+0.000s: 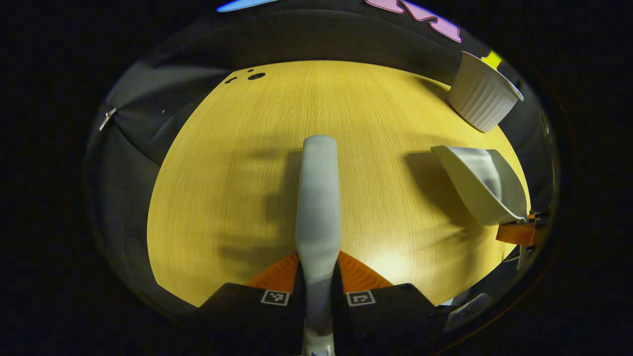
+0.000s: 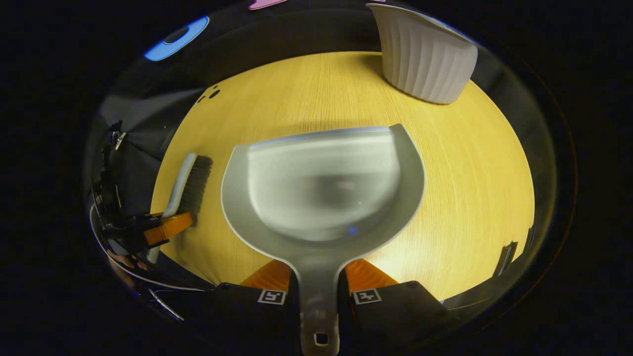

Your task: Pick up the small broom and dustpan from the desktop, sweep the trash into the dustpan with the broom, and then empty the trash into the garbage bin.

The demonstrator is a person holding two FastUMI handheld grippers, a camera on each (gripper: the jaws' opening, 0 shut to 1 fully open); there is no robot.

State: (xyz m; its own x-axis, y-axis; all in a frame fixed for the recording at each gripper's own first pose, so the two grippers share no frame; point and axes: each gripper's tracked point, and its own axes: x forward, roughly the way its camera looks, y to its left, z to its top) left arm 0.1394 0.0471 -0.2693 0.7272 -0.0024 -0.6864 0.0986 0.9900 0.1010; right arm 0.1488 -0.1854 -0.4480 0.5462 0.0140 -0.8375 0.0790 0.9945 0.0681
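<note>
In the left gripper view my left gripper (image 1: 319, 274) is shut on the small broom (image 1: 319, 198), whose pale back points forward over the wooden desktop (image 1: 237, 173). The grey dustpan (image 1: 482, 185) hangs at the right there, held by the other gripper. In the right gripper view my right gripper (image 2: 319, 277) is shut on the dustpan's handle; the dustpan (image 2: 324, 188) faces forward above the desktop (image 2: 474, 188) and its pan looks empty. The broom (image 2: 190, 185), dark bristles showing, is at the left in the left gripper (image 2: 163, 227). No trash is visible on the wood.
A white ribbed garbage bin (image 2: 425, 59) stands at the far right of the desktop, also seen as the bin (image 1: 482, 94) in the left gripper view. Small dark holes (image 1: 254, 76) mark the far left corner. Black cloth surrounds the table.
</note>
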